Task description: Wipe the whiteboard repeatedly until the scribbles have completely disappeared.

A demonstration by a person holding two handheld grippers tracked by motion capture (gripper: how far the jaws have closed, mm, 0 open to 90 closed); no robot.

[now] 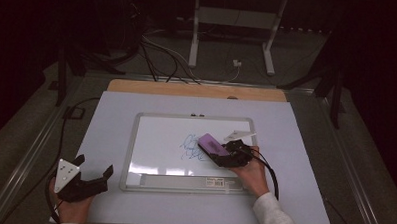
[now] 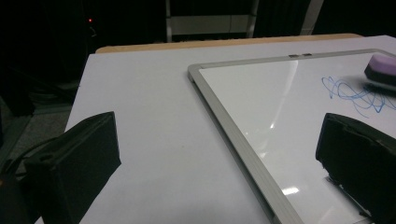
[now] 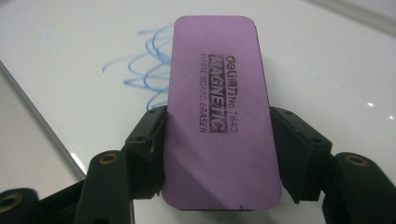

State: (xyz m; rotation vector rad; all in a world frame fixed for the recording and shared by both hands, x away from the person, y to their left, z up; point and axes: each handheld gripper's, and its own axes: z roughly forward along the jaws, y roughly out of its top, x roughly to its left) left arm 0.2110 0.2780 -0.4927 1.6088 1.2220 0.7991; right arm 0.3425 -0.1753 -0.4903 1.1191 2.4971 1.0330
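1. You are wiping the blue scribble (image 1: 191, 148) off the whiteboard (image 1: 160, 140), which lies flat in the middle of the table (image 1: 111, 119), with its long side along the near edge. Keep the eraser (image 1: 211, 143) flat on the board so its whole face rubs the ink, not one corner only.
2. Your right gripper (image 3: 217, 149) holds the purple eraser by its two long sides; the jaws are partly closed and press on it firmly. The eraser is on the right half of the board, just at the right end of the scribble. I think you should move it slowly toward the left edge of the board, over the whole drawing, in overlapping strokes.
3. Your left gripper (image 1: 91, 181) rests near the near left corner of the table, apart from the board. Its jaws stand wide open with nothing between them. If the board slides under the strokes, you could press its frame (image 2: 233, 135) with this gripper.
4. The table is covered with a pale sheet; a wooden strip (image 1: 197, 90) shows at the far edge.
5. The room is dark. On the floor behind the table are cables (image 1: 158, 58) and a white stand (image 1: 232, 33).
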